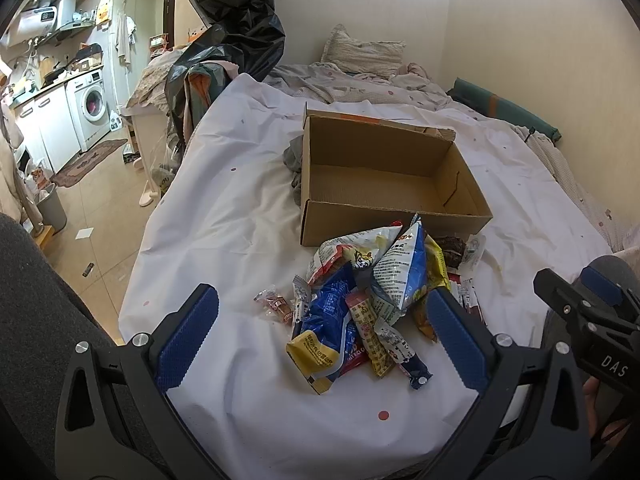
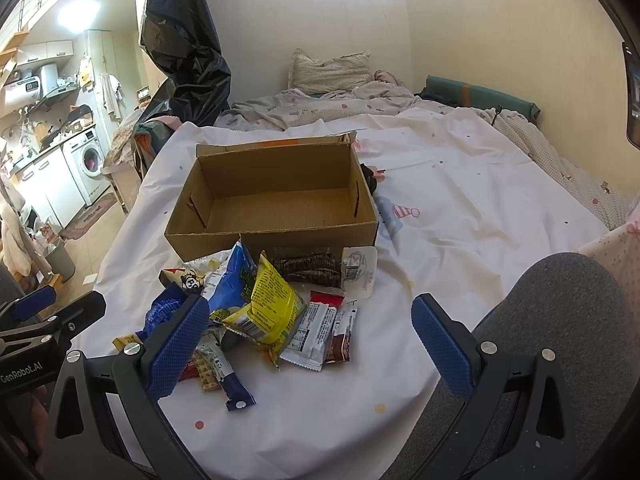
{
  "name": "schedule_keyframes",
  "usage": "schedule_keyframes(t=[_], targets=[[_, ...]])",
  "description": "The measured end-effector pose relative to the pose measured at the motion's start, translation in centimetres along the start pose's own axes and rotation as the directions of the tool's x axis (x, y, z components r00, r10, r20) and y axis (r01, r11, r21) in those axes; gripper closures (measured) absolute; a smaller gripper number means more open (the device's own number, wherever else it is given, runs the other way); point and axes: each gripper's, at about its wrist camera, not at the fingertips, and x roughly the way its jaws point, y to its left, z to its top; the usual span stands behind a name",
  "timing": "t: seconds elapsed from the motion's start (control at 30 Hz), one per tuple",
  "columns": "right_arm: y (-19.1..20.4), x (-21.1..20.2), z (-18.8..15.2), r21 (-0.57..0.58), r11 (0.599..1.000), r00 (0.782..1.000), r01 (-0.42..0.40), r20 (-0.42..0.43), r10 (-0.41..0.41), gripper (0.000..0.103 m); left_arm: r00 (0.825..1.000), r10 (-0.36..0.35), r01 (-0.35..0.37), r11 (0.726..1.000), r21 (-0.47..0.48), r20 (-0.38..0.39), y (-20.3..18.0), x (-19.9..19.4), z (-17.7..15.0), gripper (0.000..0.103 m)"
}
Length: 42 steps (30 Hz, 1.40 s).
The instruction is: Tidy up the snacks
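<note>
A pile of snack packets (image 1: pixel 360 300) lies on a white sheet (image 1: pixel 224 220) spread over a bed, heaped just in front of an open, empty cardboard box (image 1: pixel 384 172). The left hand-held gripper (image 1: pixel 320 336) hovers in front of that box with its blue-padded jaws spread wide, holding nothing; the pile sits between and just beyond its fingers. The right hand-held gripper (image 2: pixel 310 344) also hangs in front of the box, jaws wide and empty, with the pile under and beyond its left finger. A yellow packet (image 2: pixel 268 308) tops the heap, and a dark chocolate-coloured pack (image 2: pixel 308 266) lies against the box's front wall.
</note>
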Motion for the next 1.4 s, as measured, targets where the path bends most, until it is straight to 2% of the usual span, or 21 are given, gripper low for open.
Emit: schedule_keyframes(t=[0.5, 1.4], targets=[[-0.03, 0.11, 0.00, 0.000, 1.000, 1.000, 0.001, -0.002, -0.001, 0.000, 1.000, -0.006, 0.006, 1.000, -0.004, 0.025, 0.22, -0.45, 0.01, 0.000], [0.18, 0.34, -0.19, -0.011, 1.000, 1.000, 0.000, -0.007, 0.000, 0.000, 1.000, -0.012, 0.012, 1.000, -0.012, 0.022, 0.19, -0.48, 0.13, 0.000]])
